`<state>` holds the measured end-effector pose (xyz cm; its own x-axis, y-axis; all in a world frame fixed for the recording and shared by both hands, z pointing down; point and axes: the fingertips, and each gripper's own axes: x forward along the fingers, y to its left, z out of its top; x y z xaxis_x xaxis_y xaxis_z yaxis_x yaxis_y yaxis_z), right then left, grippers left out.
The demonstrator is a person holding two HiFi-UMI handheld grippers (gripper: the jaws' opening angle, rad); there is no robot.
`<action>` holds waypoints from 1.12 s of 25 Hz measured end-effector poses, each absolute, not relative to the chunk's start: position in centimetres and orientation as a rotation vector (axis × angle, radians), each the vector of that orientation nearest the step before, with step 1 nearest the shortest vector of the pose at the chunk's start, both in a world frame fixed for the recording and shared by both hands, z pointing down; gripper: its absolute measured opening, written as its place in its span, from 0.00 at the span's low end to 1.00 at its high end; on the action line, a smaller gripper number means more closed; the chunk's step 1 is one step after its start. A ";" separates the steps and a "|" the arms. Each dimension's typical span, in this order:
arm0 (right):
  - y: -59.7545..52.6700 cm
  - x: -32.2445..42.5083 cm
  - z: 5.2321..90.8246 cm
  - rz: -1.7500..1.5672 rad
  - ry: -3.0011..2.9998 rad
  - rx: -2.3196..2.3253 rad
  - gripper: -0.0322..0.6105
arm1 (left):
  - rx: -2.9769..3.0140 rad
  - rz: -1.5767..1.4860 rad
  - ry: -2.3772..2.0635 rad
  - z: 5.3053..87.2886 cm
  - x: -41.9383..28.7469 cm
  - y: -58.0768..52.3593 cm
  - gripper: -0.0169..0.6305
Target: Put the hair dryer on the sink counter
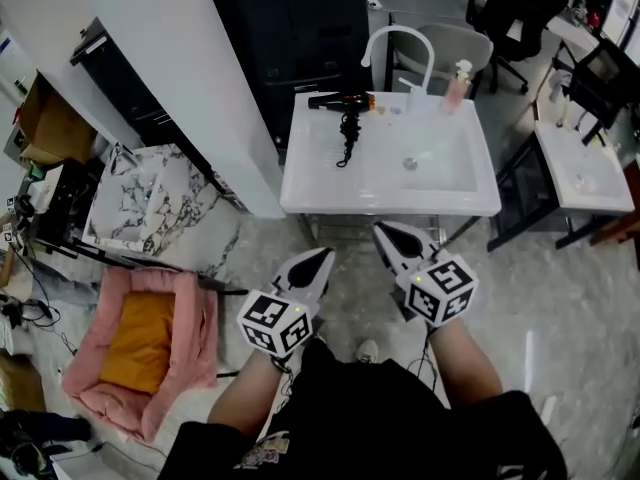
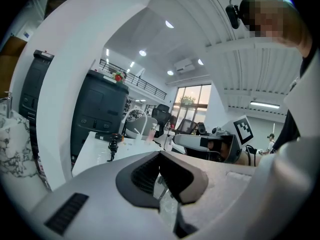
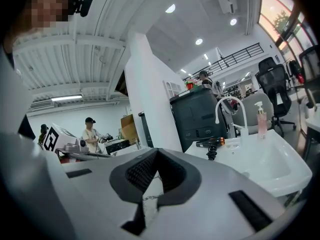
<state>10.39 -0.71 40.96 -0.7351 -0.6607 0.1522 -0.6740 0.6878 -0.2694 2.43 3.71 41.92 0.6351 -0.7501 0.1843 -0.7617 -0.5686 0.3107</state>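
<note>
You are holding the left gripper (image 1: 321,256) and right gripper (image 1: 386,231) closed and empty over open floor (image 1: 345,298), just short of the sink counter's (image 1: 390,204) front edge, with the hair dryer (image 1: 341,102) lying on it.

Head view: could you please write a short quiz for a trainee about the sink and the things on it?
1. True or false: the hair dryer lies on the sink counter.
2. In the head view, where does the pink soap bottle stand? A) left of the faucet; B) right of the faucet; C) on the floor.
3. Short answer: what do the left hand-held gripper and the right hand-held gripper hold?

Key: 1. True. 2. B. 3. Nothing; both are shut and empty, in front of the sink.
</note>
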 end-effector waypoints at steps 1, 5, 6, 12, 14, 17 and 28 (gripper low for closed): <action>-0.6 10.5 41.0 0.480 -2.848 1.127 0.05 | 2.496 0.043 -1.205 42.1 2.5 3.8 0.03; 0.1 10.8 41.0 0.473 -2.848 1.128 0.05 | 2.494 0.036 -1.202 42.2 3.0 4.5 0.03; 0.2 10.8 40.9 0.471 -2.848 1.126 0.05 | 2.495 0.033 -1.201 42.1 3.1 4.6 0.03; 1.1 10.8 40.3 0.469 -2.856 1.116 0.05 | 2.503 0.027 -1.197 41.5 3.4 5.4 0.03; 1.4 10.7 40.1 0.460 -2.857 1.116 0.05 | 2.506 0.027 -1.197 41.4 3.4 5.7 0.03; 1.7 10.6 39.9 0.456 -2.864 1.117 0.05 | 2.511 0.025 -1.202 41.1 3.3 6.1 0.03; 3.2 10.8 39.8 0.451 -2.869 1.105 0.05 | 2.511 0.026 -1.211 41.0 3.6 7.7 0.03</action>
<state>10.80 3.21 39.80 -0.7468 -0.6513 0.1348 -0.6612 0.7053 -0.2557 3.55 7.65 41.03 0.6339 -0.7551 0.1670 -0.7617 -0.5722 0.3041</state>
